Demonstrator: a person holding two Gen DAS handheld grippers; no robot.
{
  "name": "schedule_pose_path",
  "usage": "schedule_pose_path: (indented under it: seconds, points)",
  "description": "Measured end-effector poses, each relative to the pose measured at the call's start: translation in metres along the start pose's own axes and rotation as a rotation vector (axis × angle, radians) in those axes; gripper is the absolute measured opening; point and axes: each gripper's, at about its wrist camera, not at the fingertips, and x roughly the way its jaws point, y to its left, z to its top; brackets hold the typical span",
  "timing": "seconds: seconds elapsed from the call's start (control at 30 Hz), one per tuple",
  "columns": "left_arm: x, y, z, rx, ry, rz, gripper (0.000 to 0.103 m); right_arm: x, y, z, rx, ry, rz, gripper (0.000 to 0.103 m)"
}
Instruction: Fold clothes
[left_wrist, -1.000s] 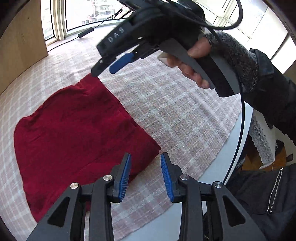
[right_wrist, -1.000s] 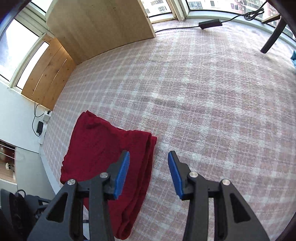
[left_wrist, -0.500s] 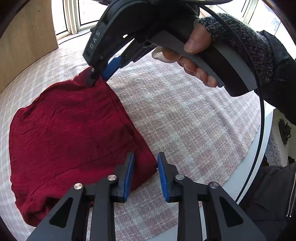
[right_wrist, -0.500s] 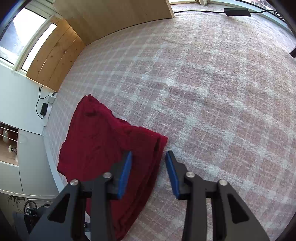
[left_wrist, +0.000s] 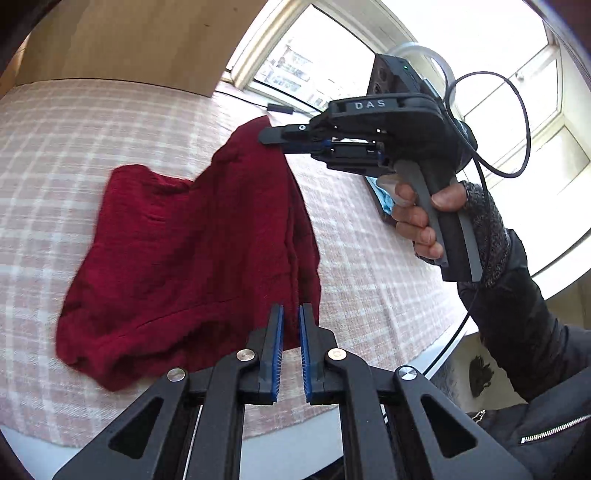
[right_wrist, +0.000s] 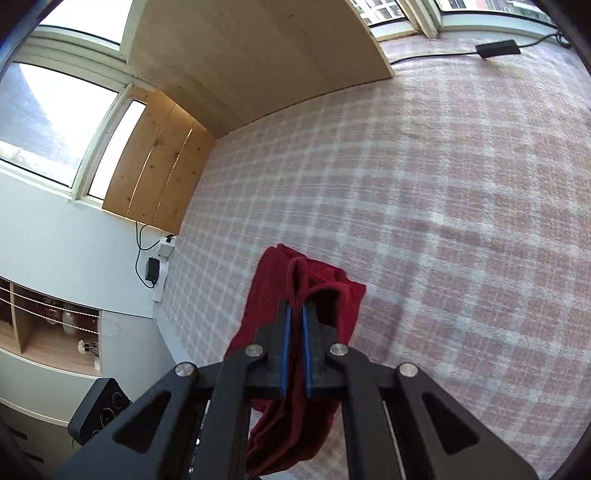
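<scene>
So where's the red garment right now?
The red garment is left of centre in the left wrist view, on the checked cloth, one corner raised in each claw.

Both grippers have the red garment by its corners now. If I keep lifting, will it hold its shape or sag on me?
Likely floppy: the red garment already droops in soft folds between the right gripper and the left gripper, both shut on it. It looks light, since pinched corners raise one side while the rest trails on the checked cloth. The textured knit probably won't slip from the pads.

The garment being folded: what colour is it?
Dark red garment, plain with no pattern. The left wrist view shows it best, spread over the pink checked cloth.
</scene>
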Motion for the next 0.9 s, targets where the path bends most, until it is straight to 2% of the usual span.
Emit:
schedule_pose_path:
  seconds: [0.07,0.2,0.3,0.37,0.4,0.47,0.5,0.57,0.6,0.67,0.7,0.77,0.83,0.9]
  points:
    - [-0.011,0.026,-0.005,-0.057,-0.008,0.006,0.0,0.02,0.024,0.009,-0.031,0.009,-0.015,0.006]
    - [-0.019,0.075,-0.018,-0.16,0.012,0.032,0.0,0.069,0.046,0.018,-0.044,0.057,-0.068,0.006]
    - [-0.024,0.083,-0.023,-0.149,0.022,0.024,0.0,0.101,0.055,0.024,-0.03,0.071,-0.114,0.006]
    - [-0.024,0.078,-0.02,-0.116,0.03,0.023,0.0,0.117,0.052,0.026,0.039,0.081,-0.125,0.006]
    - [-0.023,0.075,-0.018,-0.1,0.035,0.023,0.002,0.124,0.051,0.028,0.071,0.092,-0.136,0.01]
    - [-0.022,0.073,-0.013,-0.078,0.039,0.023,0.009,0.141,0.059,0.028,0.044,0.193,-0.153,0.012]
    - [-0.02,0.073,-0.009,-0.069,0.037,0.032,0.011,0.142,0.065,0.026,0.031,0.213,-0.137,0.012]
    - [-0.018,0.069,-0.004,-0.034,0.042,0.043,0.011,0.124,0.074,0.021,0.008,0.18,-0.101,0.012]
    - [-0.015,0.065,-0.001,-0.005,0.049,0.046,0.015,0.112,0.077,0.02,0.001,0.154,-0.079,0.014]
    - [-0.008,0.055,0.0,0.061,0.076,0.07,0.024,0.083,0.077,0.018,0.001,0.103,-0.05,0.024]
    - [-0.004,0.05,0.0,0.094,0.09,0.084,0.027,0.068,0.075,0.015,-0.015,0.074,-0.056,0.029]
    - [0.008,0.045,-0.001,0.14,0.122,0.106,0.028,0.044,0.062,0.006,-0.032,0.039,-0.109,0.029]
    - [0.021,0.042,-0.002,0.168,0.143,0.135,0.028,0.026,0.042,-0.006,-0.016,0.032,-0.155,0.029]
    - [0.034,0.039,-0.002,0.206,0.15,0.177,0.028,0.021,0.018,-0.025,0.031,0.051,-0.152,0.029]
